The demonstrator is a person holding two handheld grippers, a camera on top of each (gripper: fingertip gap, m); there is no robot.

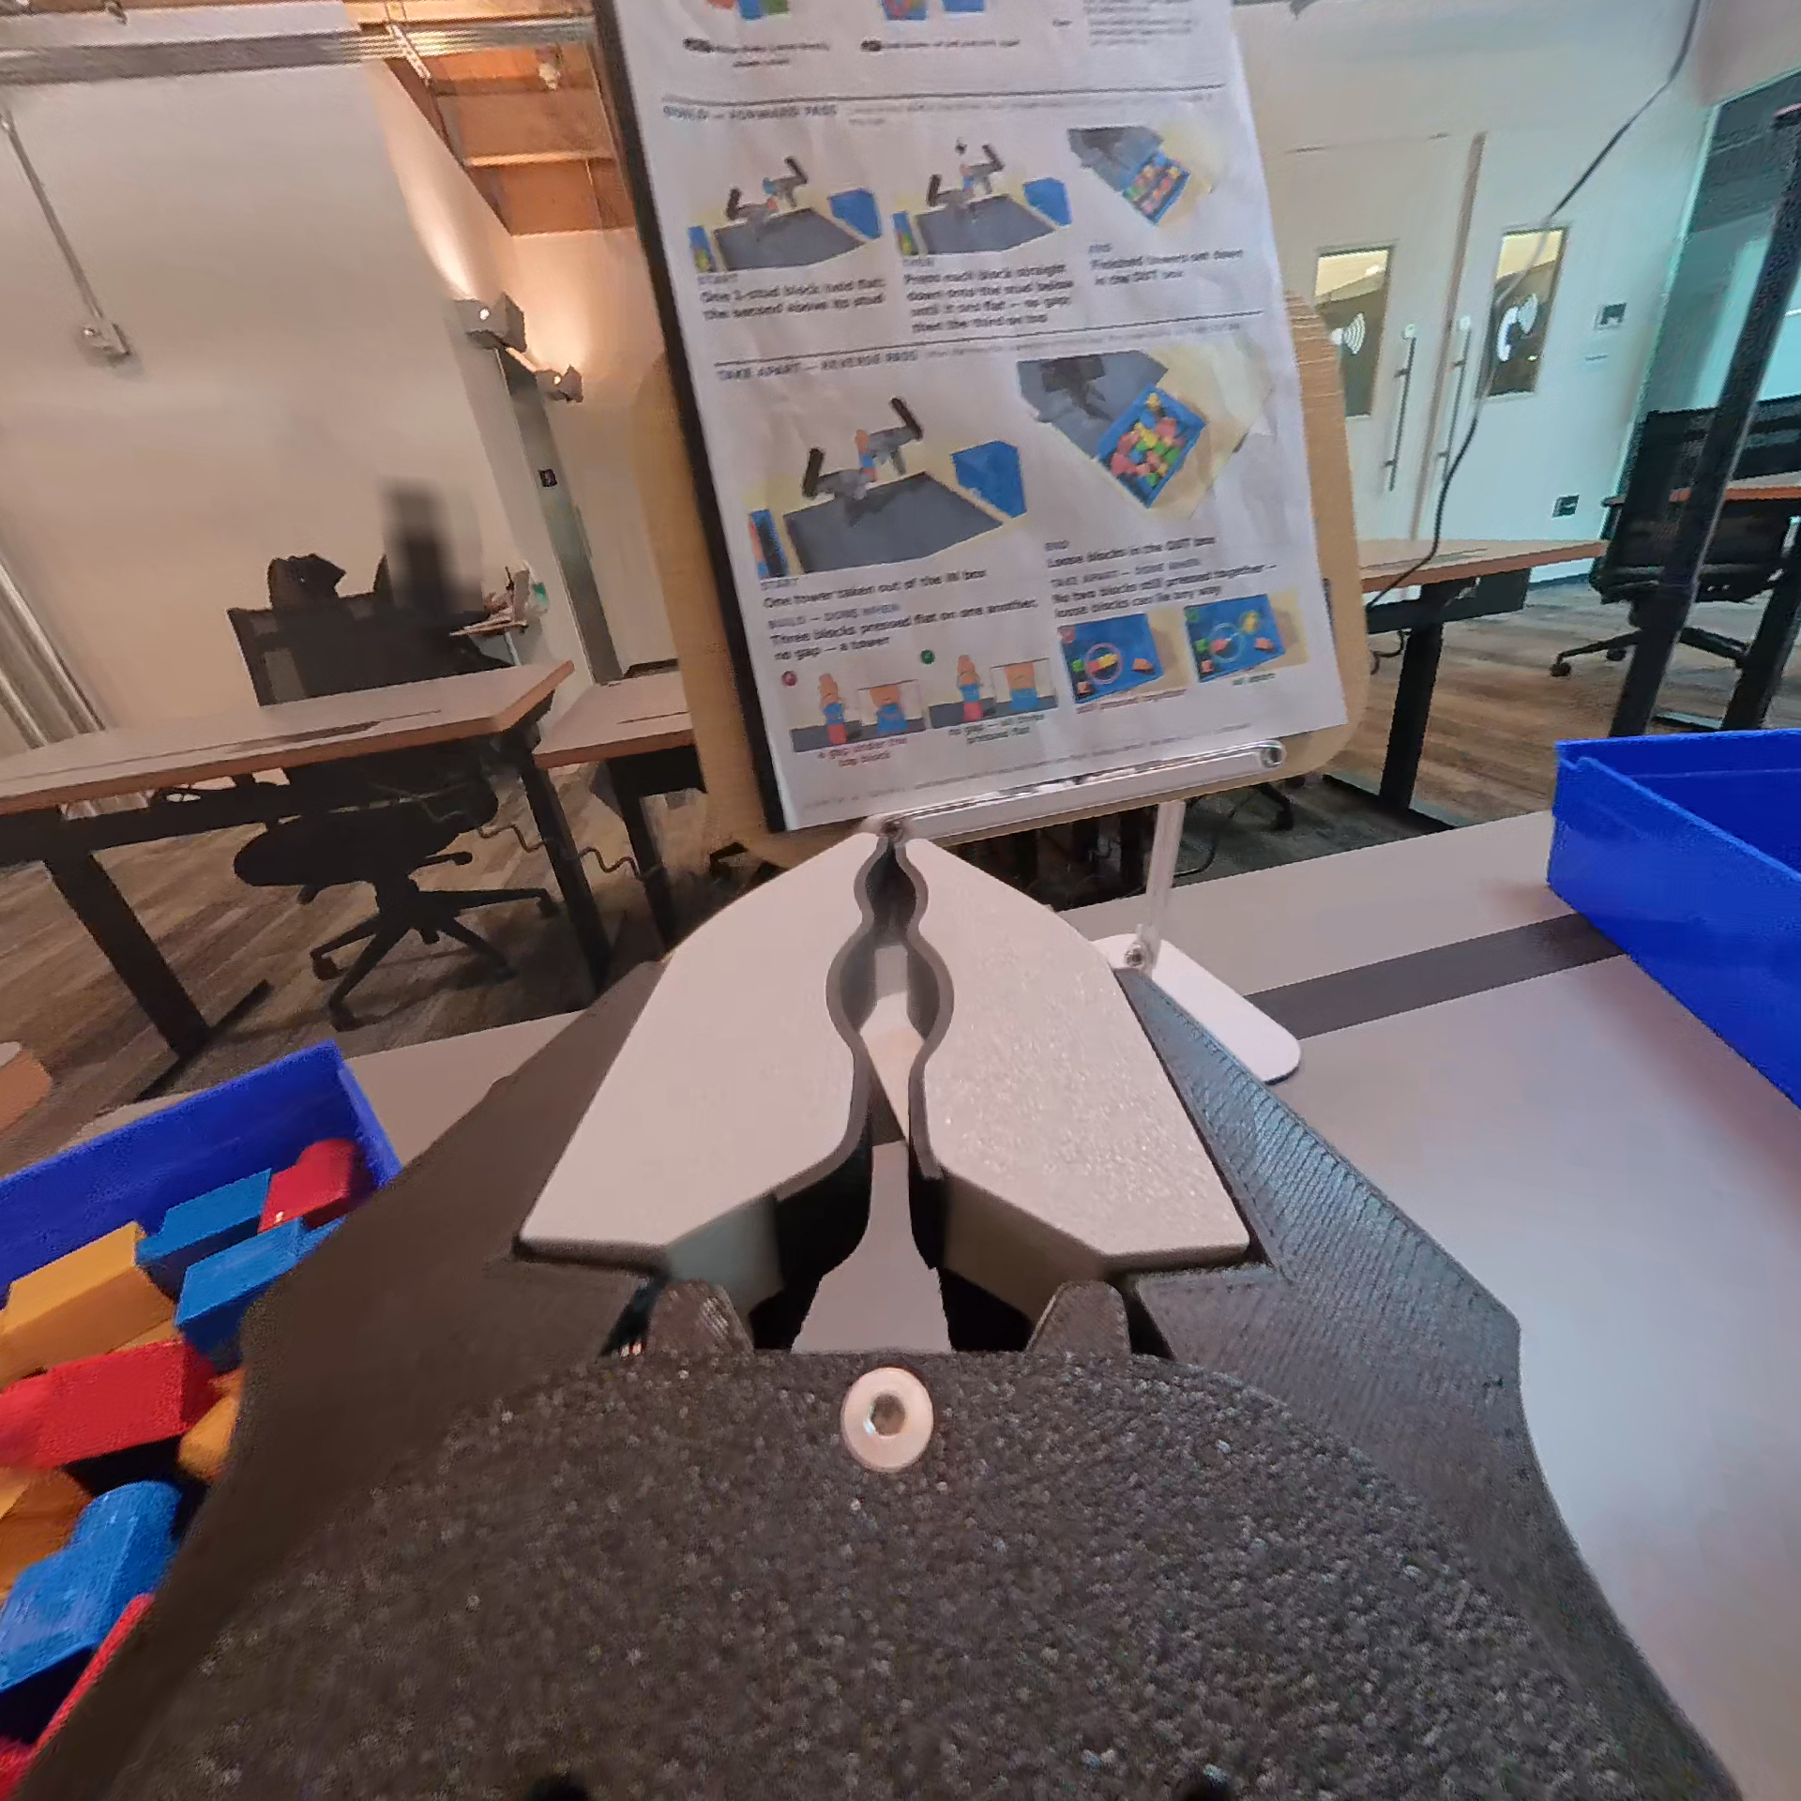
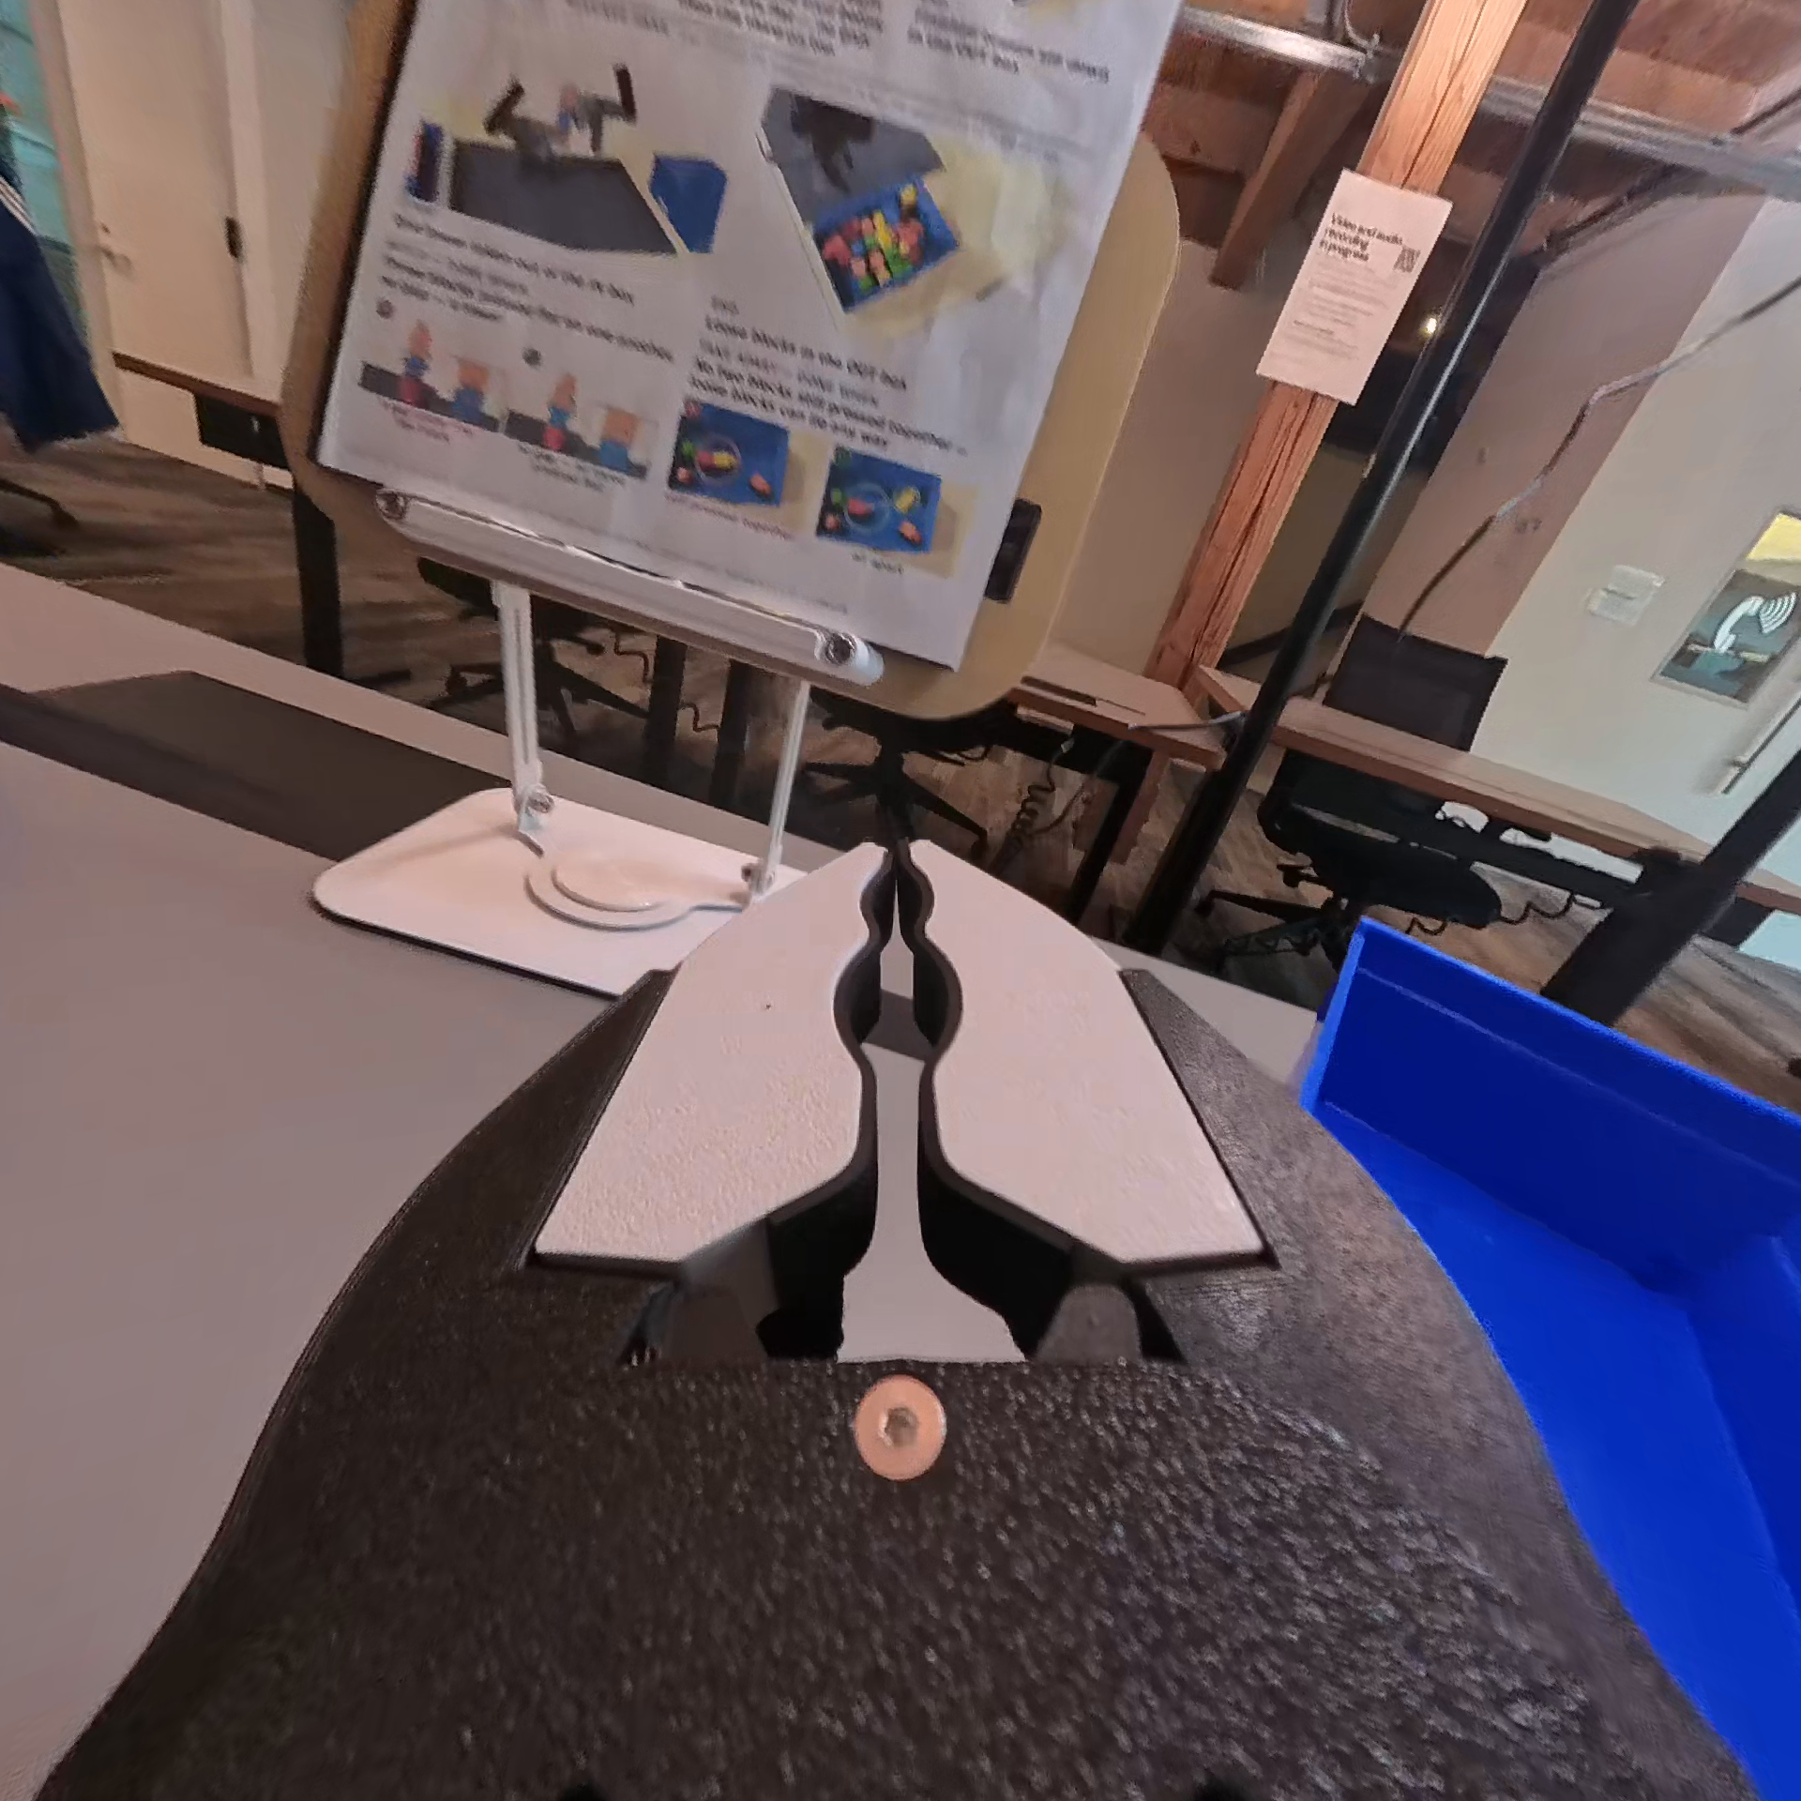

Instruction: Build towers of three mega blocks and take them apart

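My left gripper point(image 1: 889, 846) is shut and empty, held above the grey table with its tips meeting. At its lower left stands a blue bin point(image 1: 185, 1135) full of loose mega blocks in red point(image 1: 107, 1398), blue point(image 1: 210, 1230) and yellow point(image 1: 73, 1301). My right gripper point(image 2: 899, 862) is also shut and empty, above the table. To its right is a second blue bin point(image 2: 1598, 1150), whose visible inside is bare. That bin also shows at the right edge of the left wrist view point(image 1: 1686, 877).
A white stand point(image 2: 507, 906) holding an instruction sheet point(image 1: 975, 409) stands at the far side of the grey table point(image 2: 175, 1072); a dark strip point(image 1: 1413, 975) runs across it. Desks and office chairs are beyond the table. A black pole point(image 2: 1364, 487) rises at the right. The tips of one gripper are about 30 centimeters away from the tips of the other.
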